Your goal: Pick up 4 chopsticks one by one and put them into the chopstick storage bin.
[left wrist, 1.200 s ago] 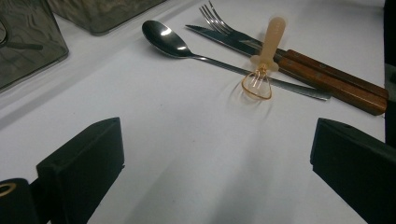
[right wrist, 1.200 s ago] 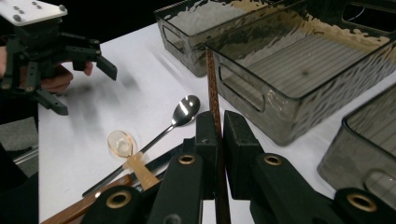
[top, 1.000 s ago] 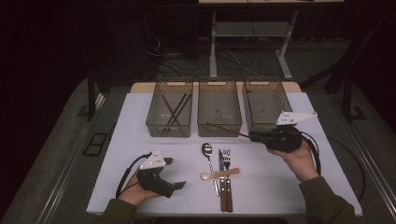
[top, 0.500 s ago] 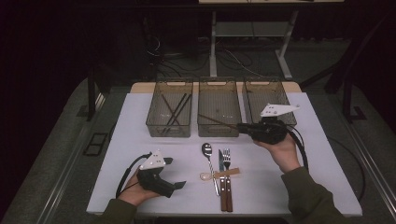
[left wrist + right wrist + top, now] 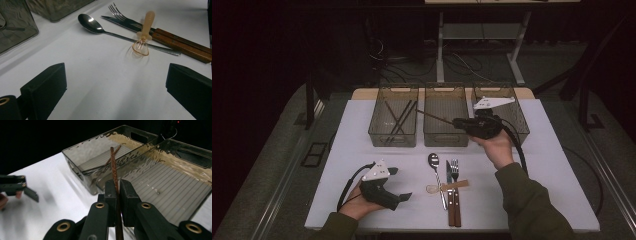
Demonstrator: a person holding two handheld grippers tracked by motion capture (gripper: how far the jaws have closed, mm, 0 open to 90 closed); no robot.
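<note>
My right gripper [image 5: 455,121] [image 5: 116,186] is shut on a dark brown chopstick [image 5: 434,116] [image 5: 113,167]. It hovers above the middle bin [image 5: 446,141] [image 5: 192,150], and the chopstick's tip points left toward the left bin [image 5: 393,142] [image 5: 75,165]. That left bin holds several similar chopsticks [image 5: 399,117]. At the table's front left my left gripper [image 5: 399,183] [image 5: 115,75] rests on the white surface, open with nothing between its jaws.
A third bin [image 5: 517,120] stands at the right behind my right hand. A spoon [image 5: 433,160] [image 5: 90,21], a fork [image 5: 454,167] [image 5: 117,13], a wooden-handled knife [image 5: 448,175] [image 5: 110,18] and a small amber plastic utensil [image 5: 447,186] [image 5: 143,32] lie at the front centre.
My right gripper has carried the chopstick leftward, from in front of the right bin to over the middle bin. The left gripper has stayed put.
</note>
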